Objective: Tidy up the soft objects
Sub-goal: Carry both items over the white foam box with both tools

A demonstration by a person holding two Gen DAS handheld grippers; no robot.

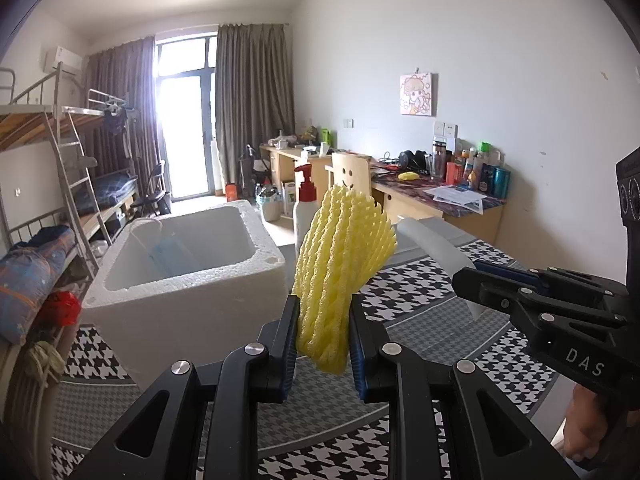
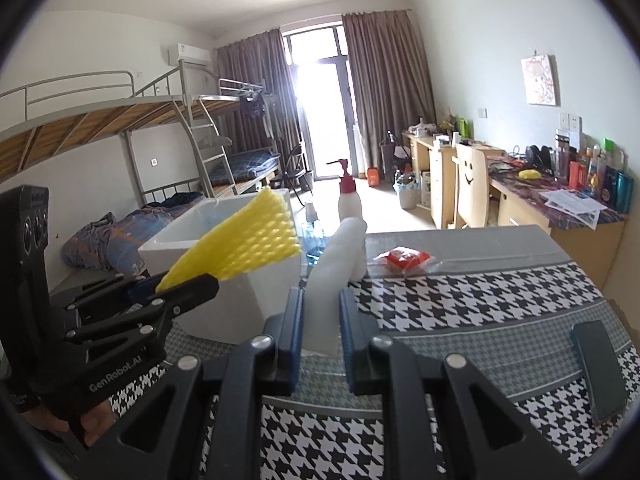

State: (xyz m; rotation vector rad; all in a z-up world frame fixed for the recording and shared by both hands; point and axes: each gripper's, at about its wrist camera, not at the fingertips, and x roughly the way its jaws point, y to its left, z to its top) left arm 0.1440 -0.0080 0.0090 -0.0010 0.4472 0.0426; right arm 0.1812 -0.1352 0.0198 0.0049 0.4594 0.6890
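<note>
My left gripper is shut on a yellow foam net sleeve, which fans upward from between the pads. It shows in the right wrist view too, as the yellow foam net sticking out of the left gripper. My right gripper is shut on a white foam piece that stands up between its pads; in the left wrist view the white foam juts from the right gripper. A white foam box stands on the table just left of the yellow net, open on top.
The table has a houndstooth cloth. A red-capped pump bottle stands behind the box. A red packet lies at the table's far side, and a dark phone at its right. Inside the box lies something pale blue.
</note>
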